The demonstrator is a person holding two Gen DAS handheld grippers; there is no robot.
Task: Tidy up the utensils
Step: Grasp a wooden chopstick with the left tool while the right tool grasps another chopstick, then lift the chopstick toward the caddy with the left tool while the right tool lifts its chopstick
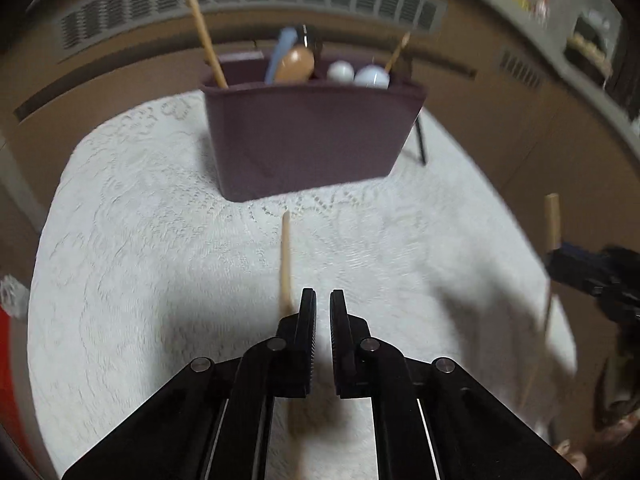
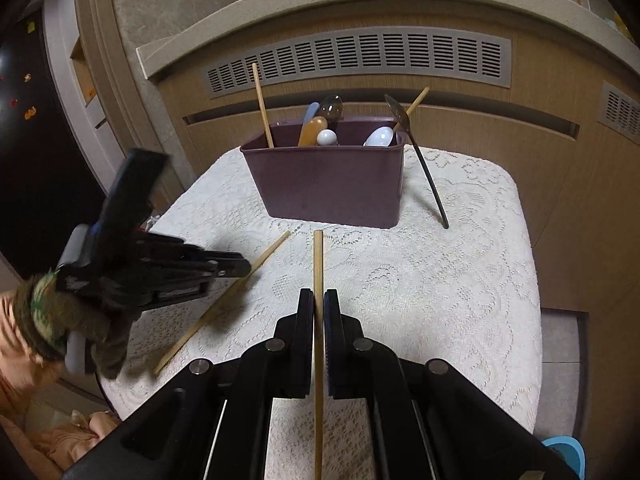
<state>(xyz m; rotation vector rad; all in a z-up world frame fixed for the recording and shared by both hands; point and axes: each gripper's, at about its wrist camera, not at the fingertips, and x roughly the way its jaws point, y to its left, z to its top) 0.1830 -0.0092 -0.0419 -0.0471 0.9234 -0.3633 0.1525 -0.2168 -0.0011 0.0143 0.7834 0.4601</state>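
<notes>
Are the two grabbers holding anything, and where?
The right gripper pinches a wooden chopstick partway along its shaft. The left gripper holds nothing; another chopstick lies beside it.

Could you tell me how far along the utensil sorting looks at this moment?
Mostly done: several spoons and two chopsticks already stand in the purple bin. In hand: the right gripper is shut on a chopstick. Left: a second chopstick lies on the lace tablecloth under the left gripper, whose fingers are slightly apart and empty, and a black spoon leans outside the bin.
</notes>
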